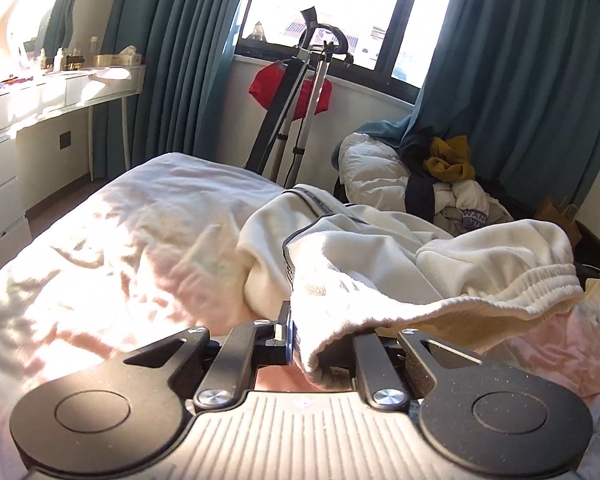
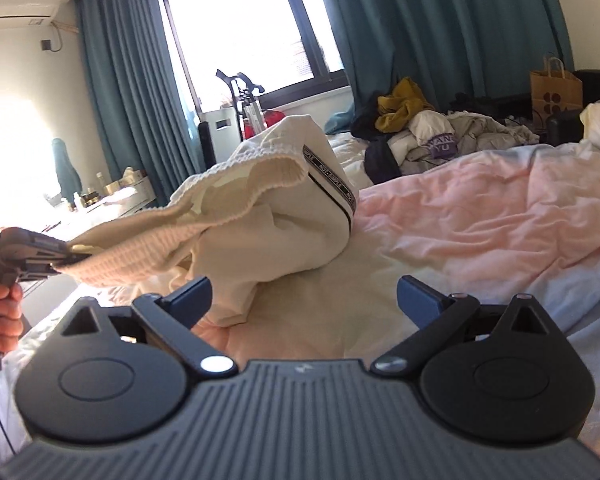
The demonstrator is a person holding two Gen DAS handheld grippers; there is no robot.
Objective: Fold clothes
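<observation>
Cream sweatpants (image 1: 380, 264) clamped at the ribbed waistband between the nearly closed jaws of the left gripper (image 1: 300, 340) — cloth spilling out toward 2 o'clock in the left wrist view, the elastic band bunched at 3 o'clock. Seen again in the right wrist view at 9 o'clock: left gripper (image 2: 66, 258) pinching the knit edge, a hand (image 2: 4, 316) wrapped round its grip below. Rest of the garment heaped on the bed, a black printed stripe (image 2: 332, 188) running down the side, the heap at 12 o'clock from the right gripper (image 2: 304, 300). Right gripper's blue-tipped jaws spread wide, nothing between them, hovering just short of the cloth's lower fold. Underneath, a pink and white duvet (image 2: 480, 216), rumpled, sunlit on the 9 o'clock side. Farther out at 1 o'clock, a pile of clothes (image 2: 428, 132) topped with a mustard piece — a brown paper bag (image 2: 556, 88) at 2 o'clock. Teal curtains (image 2: 440, 20) flanking a bright window (image 2: 236, 20) at 12 o'clock; a white dresser (image 1: 40, 104) with bottles at 10 o'clock in the left wrist view.
</observation>
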